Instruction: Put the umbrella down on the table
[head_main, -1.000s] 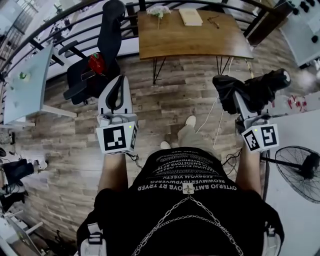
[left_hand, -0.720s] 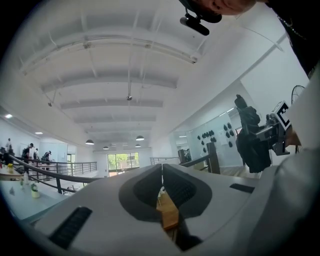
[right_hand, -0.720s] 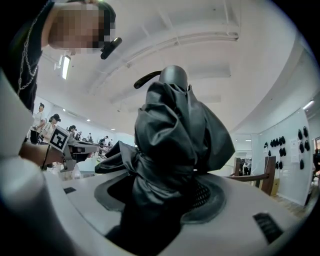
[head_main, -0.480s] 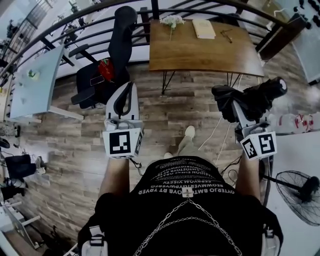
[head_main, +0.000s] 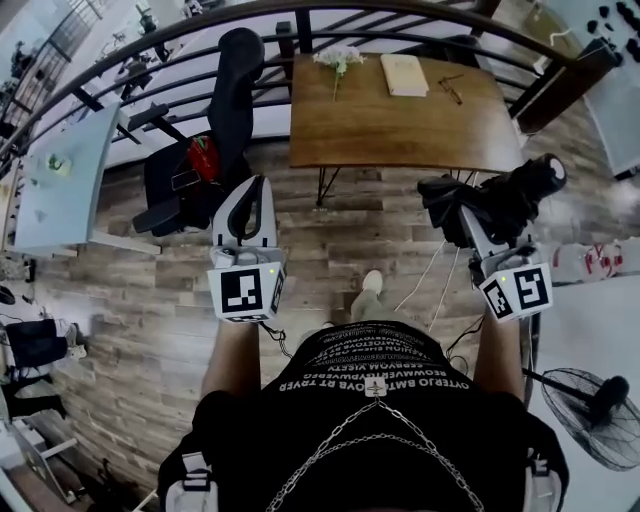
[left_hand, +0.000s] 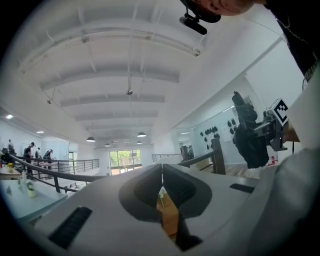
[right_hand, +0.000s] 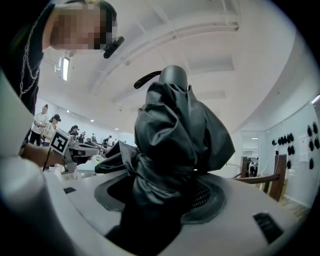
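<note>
Since a second back, the wooden table (head_main: 400, 120) sits lower in your head view, so you look nearer to it. Your right gripper (head_main: 475, 215) is clamped on the folded black umbrella (head_main: 505, 195), well short of the table. Your left gripper (head_main: 247, 200) is closed and empty. It's probably light but floppy, so grip the bundled middle, not the loose folds.
</note>
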